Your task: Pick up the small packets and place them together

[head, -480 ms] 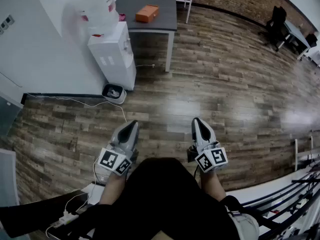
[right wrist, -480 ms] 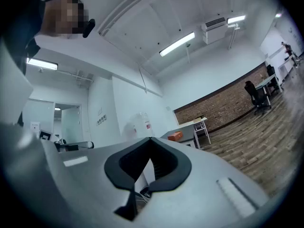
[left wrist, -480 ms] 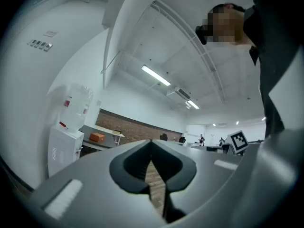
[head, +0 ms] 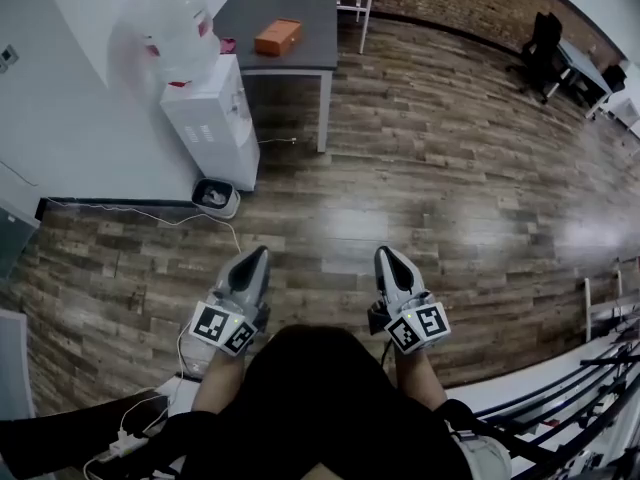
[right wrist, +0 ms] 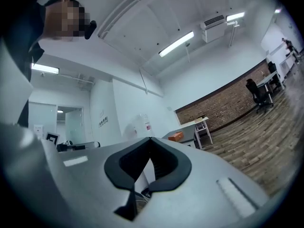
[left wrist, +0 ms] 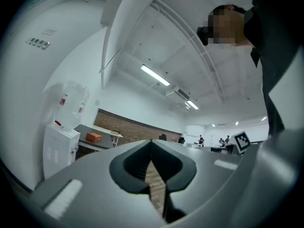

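Observation:
No small packets show in any view. In the head view my left gripper (head: 262,251) and right gripper (head: 382,252) are held side by side in front of the person's body, over the wooden floor, both pointing ahead. Each has its jaws shut with nothing between them. The left gripper view shows its jaws (left wrist: 152,141) meeting at the tips, with the room beyond. The right gripper view shows the same for its jaws (right wrist: 150,139). An orange box (head: 278,36) lies on a grey table (head: 318,48) far ahead.
A white water dispenser (head: 205,118) stands by the wall at the left, with a small bin (head: 215,197) at its foot. A white cable (head: 150,211) runs along the floor. An office chair (head: 545,38) and desks stand far right. Rails (head: 590,388) run at the lower right.
The head view has shifted slightly, so the table and dispenser sit a little more to the left. Both grippers stay shut in the same pose.

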The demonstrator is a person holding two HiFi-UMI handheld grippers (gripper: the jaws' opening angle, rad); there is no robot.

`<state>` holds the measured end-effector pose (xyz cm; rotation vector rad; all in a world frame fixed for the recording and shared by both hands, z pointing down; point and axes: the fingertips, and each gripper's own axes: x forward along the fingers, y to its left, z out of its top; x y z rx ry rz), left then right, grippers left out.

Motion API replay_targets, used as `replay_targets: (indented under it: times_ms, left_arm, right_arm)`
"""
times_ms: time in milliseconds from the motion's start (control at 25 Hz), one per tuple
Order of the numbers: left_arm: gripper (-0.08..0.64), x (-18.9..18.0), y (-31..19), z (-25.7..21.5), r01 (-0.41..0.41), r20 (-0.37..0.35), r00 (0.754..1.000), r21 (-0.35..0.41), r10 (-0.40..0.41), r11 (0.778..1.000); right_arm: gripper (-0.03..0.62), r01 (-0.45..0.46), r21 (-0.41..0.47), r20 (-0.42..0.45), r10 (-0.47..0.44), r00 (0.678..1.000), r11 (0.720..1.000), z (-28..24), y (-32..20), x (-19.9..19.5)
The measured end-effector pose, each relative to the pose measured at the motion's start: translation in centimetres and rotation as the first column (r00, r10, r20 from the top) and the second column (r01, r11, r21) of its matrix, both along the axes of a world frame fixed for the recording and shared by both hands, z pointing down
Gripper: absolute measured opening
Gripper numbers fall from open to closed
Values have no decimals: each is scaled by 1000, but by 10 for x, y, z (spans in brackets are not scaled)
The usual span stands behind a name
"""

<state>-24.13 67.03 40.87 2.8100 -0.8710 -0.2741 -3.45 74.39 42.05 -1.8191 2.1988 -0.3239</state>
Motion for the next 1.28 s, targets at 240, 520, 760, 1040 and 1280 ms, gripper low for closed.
replay_targets:
  times_ms: [240,520,760,1040,1280]
  left_arm:
    - [0,31,2,-1,2,-26,1000,-10,-2,1000]
    - [0,76,11,-6,-25,-13,1000,21,25,999]
    - [0,80,-12,2,-8,-21,1000,-4,8,1000]
    - [0,84,-75,3,-14,-77,997,-24,12,1000]
    - [0,94,-138,-13,-58,-81,995,23,60,998]
  right_arm:
    - [2,-3,13,23,2,1000,1000,-1,20,28]
    - [2,0,11,-5,1,1000,1000,-5,32,63]
    - [2,48,-14,-34,-49,998,999,4,8,65]
    - [2,65,-56,-77,-70,995,996,8,-60,52]
    - [2,51,-66,-57,-55,997,996,7,-122,52]
